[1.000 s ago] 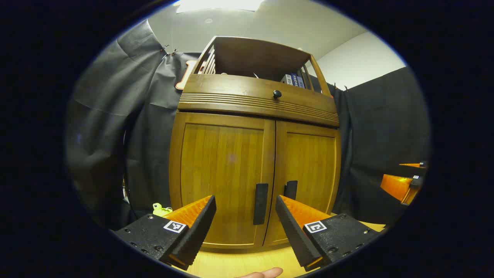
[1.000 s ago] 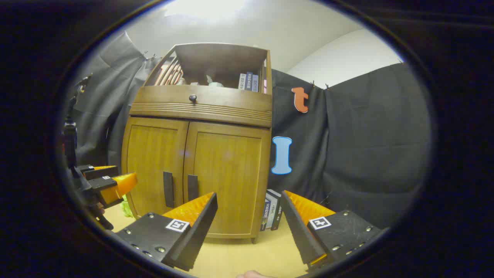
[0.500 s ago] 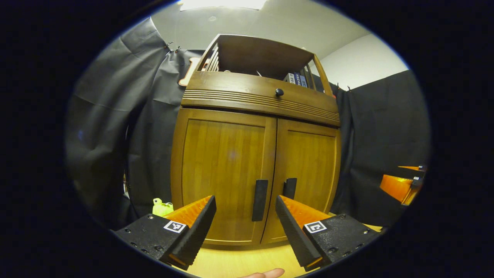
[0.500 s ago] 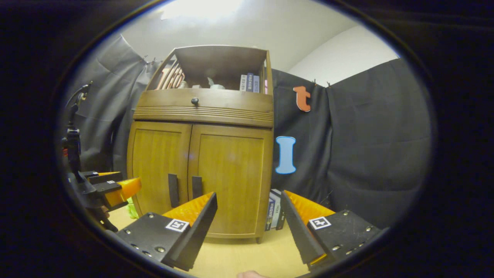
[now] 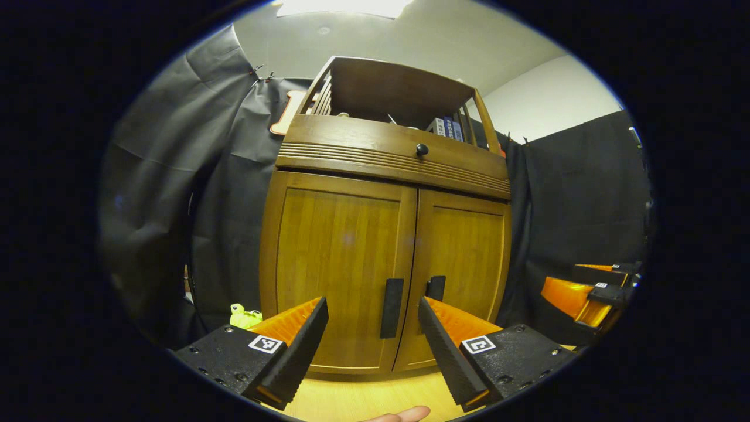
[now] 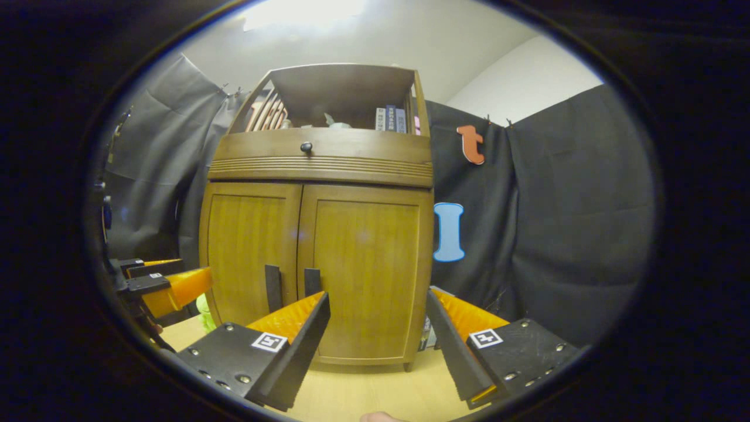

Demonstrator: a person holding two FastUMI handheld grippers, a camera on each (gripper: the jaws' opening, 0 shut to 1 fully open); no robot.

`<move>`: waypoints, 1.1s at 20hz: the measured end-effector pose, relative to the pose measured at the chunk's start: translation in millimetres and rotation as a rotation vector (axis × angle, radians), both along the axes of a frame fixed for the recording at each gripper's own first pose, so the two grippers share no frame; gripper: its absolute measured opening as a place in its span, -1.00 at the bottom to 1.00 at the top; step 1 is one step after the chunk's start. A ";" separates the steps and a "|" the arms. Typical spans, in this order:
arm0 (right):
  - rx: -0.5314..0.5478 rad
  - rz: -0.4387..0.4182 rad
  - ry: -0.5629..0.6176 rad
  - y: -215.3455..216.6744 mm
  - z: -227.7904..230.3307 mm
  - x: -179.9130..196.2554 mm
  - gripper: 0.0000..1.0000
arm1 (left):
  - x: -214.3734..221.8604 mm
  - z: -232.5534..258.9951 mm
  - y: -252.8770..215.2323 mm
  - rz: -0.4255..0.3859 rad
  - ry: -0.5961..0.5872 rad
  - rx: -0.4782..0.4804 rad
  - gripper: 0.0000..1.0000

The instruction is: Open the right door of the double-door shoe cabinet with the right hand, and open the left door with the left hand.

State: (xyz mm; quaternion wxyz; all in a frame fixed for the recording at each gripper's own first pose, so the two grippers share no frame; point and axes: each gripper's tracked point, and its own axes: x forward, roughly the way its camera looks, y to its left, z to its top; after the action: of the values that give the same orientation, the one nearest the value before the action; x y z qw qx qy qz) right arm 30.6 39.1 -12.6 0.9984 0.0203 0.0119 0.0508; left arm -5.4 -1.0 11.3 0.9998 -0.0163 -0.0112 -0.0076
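the shoe cabinet (image 5: pixel 387 246) stands on the pale wood floor (image 6: pixel 375 392) against the black cloth wall, both doors shut, its two dark handles (image 5: pixel 391 300) side by side at the centre seam. the left gripper (image 5: pixel 373 328) and right gripper (image 6: pixel 378 325) sit short of it, each with fingers spread apart and holding nothing.
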 end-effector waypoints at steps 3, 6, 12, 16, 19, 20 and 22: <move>0.023 0.031 0.027 18.4 -13.6 24.1 1.00 | -0.9 3.5 8.8 -0.002 -0.007 -0.004 0.83; 0.035 0.029 0.074 37.0 -30.1 50.8 0.94 | 2.1 1.2 7.3 -0.029 0.001 -0.007 0.83; 0.035 0.128 0.144 96.4 -60.0 97.8 0.87 | 8.3 3.2 20.3 -0.021 0.003 -0.014 0.83; 0.046 0.166 0.168 126.7 -67.5 121.6 0.89 | 16.3 8.1 28.2 -0.038 0.001 -0.011 0.83; 0.063 0.198 0.173 146.9 -73.4 136.8 0.94 | 21.7 8.9 40.1 -0.027 -0.007 -0.009 0.82; 0.045 0.200 0.163 150.0 -73.4 140.7 0.94 | 22.6 8.2 43.2 -0.025 -0.002 -0.021 0.90; -0.022 0.200 0.165 158.8 -77.6 148.1 0.94 | 25.7 7.8 46.0 -0.020 0.008 -0.036 0.83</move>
State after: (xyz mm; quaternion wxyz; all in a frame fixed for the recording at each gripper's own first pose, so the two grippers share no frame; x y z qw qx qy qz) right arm 178.7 197.9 -90.2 0.9842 0.0120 0.0965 0.1481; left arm 20.2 45.0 19.1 0.9992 -0.0345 -0.0070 -0.0171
